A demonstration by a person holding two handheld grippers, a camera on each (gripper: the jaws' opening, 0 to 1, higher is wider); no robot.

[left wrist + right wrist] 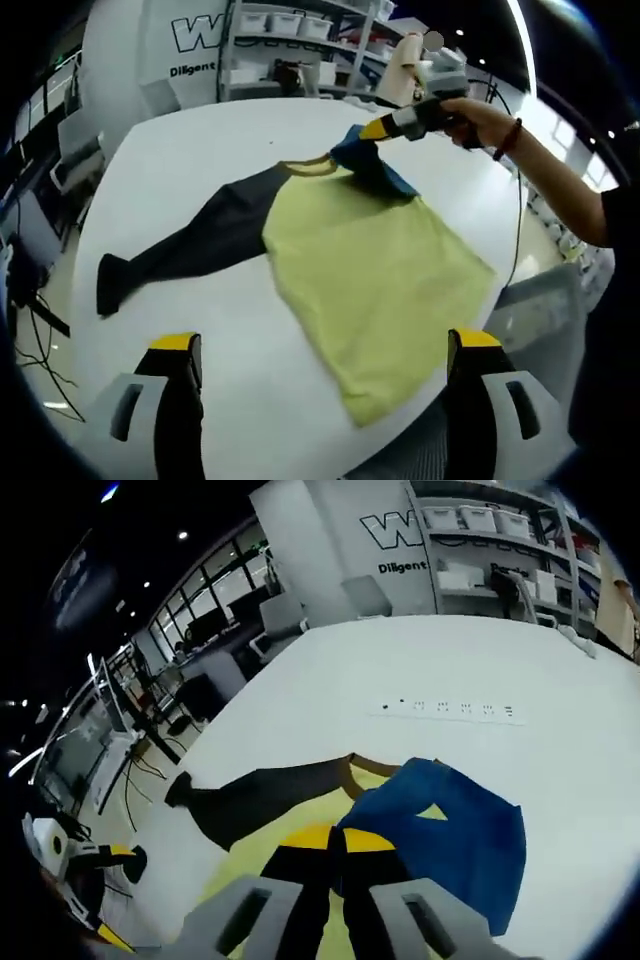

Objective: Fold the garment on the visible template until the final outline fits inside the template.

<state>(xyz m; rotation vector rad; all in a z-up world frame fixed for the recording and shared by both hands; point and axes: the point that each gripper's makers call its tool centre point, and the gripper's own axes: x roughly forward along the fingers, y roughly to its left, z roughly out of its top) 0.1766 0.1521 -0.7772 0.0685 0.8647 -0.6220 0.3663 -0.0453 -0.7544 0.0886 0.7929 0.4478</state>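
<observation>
White table [200, 150] bears the mostly spread garment [375, 265], folding barely begun: right gripper [338, 842] has its jaws pinched on the blue sleeve [455, 835], lifted inward, while left gripper [325, 345] hovers wide open, empty.

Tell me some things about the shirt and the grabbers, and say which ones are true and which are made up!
1. The yellow shirt with one black sleeve and one blue sleeve lies on a round white table. True.
2. The right gripper is pinching the blue sleeve. True.
3. The black sleeve is folded over the yellow part. False: it lies stretched out flat on the table.
4. The left gripper is shut on the shirt's hem. False: its jaws stand wide apart, holding nothing.
5. The shirt is red. False: its body is yellow.
</observation>
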